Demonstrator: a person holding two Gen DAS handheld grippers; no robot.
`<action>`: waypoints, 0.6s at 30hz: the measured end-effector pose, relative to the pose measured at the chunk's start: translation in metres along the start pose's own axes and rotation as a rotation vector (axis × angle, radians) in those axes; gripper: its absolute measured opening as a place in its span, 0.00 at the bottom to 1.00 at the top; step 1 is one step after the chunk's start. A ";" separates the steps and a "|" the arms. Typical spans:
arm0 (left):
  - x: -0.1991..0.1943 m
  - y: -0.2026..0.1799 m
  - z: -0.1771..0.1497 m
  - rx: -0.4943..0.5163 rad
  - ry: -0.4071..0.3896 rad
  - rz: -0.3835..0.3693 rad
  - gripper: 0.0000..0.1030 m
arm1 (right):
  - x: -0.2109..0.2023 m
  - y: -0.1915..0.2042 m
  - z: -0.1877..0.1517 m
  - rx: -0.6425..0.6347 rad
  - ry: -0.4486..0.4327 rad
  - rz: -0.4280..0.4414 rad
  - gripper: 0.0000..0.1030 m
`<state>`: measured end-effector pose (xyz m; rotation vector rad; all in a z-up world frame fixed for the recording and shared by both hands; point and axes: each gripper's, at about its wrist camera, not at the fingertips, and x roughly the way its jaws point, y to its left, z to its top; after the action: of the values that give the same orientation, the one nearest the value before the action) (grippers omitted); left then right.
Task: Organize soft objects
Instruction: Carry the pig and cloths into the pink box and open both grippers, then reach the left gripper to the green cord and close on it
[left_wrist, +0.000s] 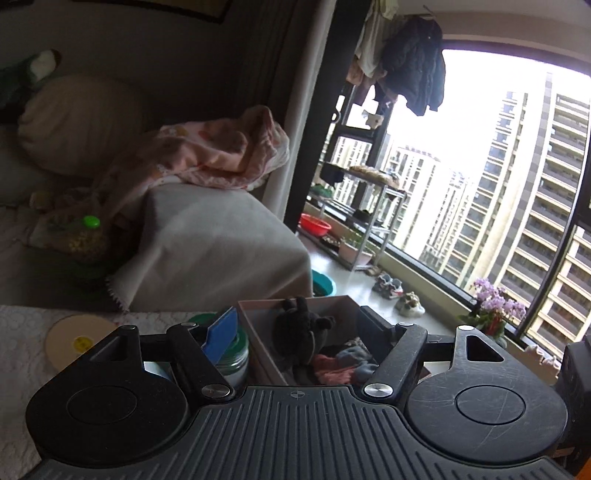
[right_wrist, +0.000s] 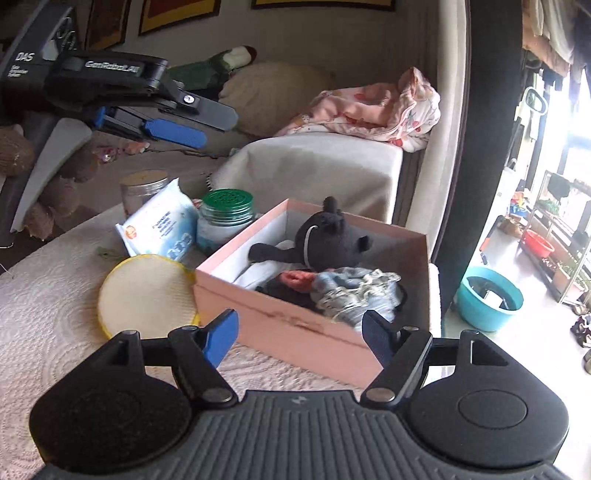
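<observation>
A pink box (right_wrist: 280, 325) stands on the white quilted table (right_wrist: 48, 332). In it lie a black plush toy (right_wrist: 332, 236), a pink piece of cloth (right_wrist: 297, 278) and a blue-grey frilled cloth (right_wrist: 354, 295). My right gripper (right_wrist: 301, 334) is open and empty, just in front of the box's near wall. My left gripper (left_wrist: 301, 328) is open and empty above the box (left_wrist: 258, 339), with the plush (left_wrist: 304, 332) between its fingers' line of sight. It also shows in the right wrist view (right_wrist: 177, 129), high at the upper left.
Left of the box stand a green-lidded jar (right_wrist: 225, 218), a wet-wipe pack (right_wrist: 162, 225), a round yellow-rimmed pad (right_wrist: 147, 295) and a clear jar (right_wrist: 142, 190). Behind is a covered sofa arm (right_wrist: 314, 170) with a pink blanket (right_wrist: 373, 110). A teal basin (right_wrist: 487, 299) sits on the floor at right.
</observation>
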<state>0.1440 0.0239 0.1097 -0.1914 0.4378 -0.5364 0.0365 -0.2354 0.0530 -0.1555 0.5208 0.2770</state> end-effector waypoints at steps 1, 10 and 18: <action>-0.013 0.009 -0.006 -0.024 -0.010 0.033 0.74 | 0.001 0.007 -0.002 -0.002 0.008 0.017 0.72; -0.061 0.080 -0.074 -0.274 0.077 0.143 0.74 | 0.030 0.057 -0.009 0.030 0.108 0.143 0.72; -0.046 0.076 -0.089 0.046 0.126 0.268 0.75 | 0.052 0.084 -0.025 0.046 0.207 0.172 0.73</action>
<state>0.1032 0.1072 0.0248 -0.0532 0.5633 -0.2957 0.0430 -0.1497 -0.0008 -0.0945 0.7470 0.4190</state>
